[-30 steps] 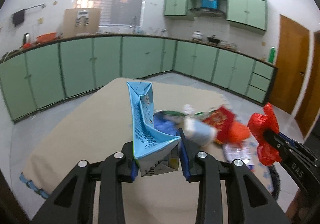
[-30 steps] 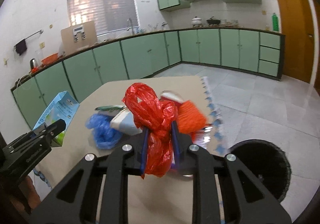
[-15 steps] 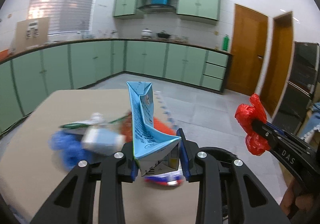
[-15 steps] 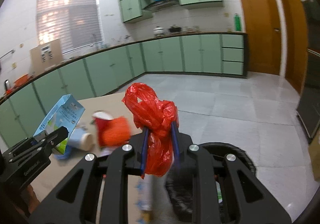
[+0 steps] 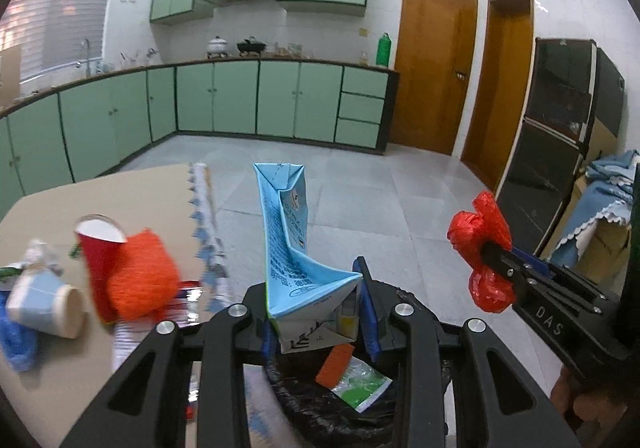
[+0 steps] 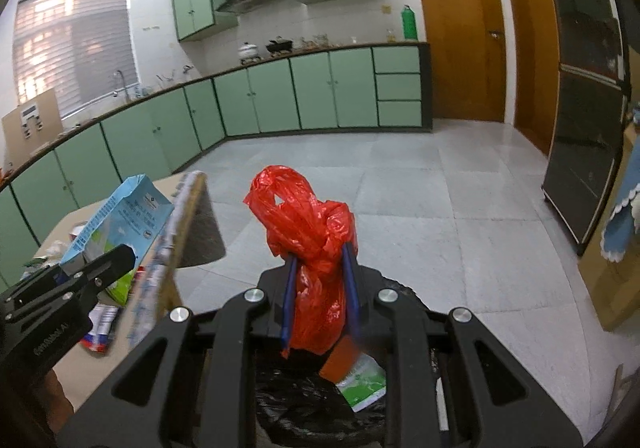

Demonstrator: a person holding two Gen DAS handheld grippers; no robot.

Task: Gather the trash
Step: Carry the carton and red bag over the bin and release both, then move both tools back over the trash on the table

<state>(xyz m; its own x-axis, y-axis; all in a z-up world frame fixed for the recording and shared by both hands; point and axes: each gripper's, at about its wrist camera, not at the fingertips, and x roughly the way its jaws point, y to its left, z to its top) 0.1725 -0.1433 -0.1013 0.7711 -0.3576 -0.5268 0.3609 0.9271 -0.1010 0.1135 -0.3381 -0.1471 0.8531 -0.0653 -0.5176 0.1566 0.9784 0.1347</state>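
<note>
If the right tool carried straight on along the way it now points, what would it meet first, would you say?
Probably the black-lined trash bin just below and ahead of the right tool, which is shut on the knotted red plastic bag. Beyond the bin lies only grey tiled floor; depth is uncertain.

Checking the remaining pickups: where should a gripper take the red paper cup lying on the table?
Grip the red paper cup across its tapered wall near the open white rim, coming from above. It lies tilted against the fuzzy orange bundle, so its left side looks freest.
</note>
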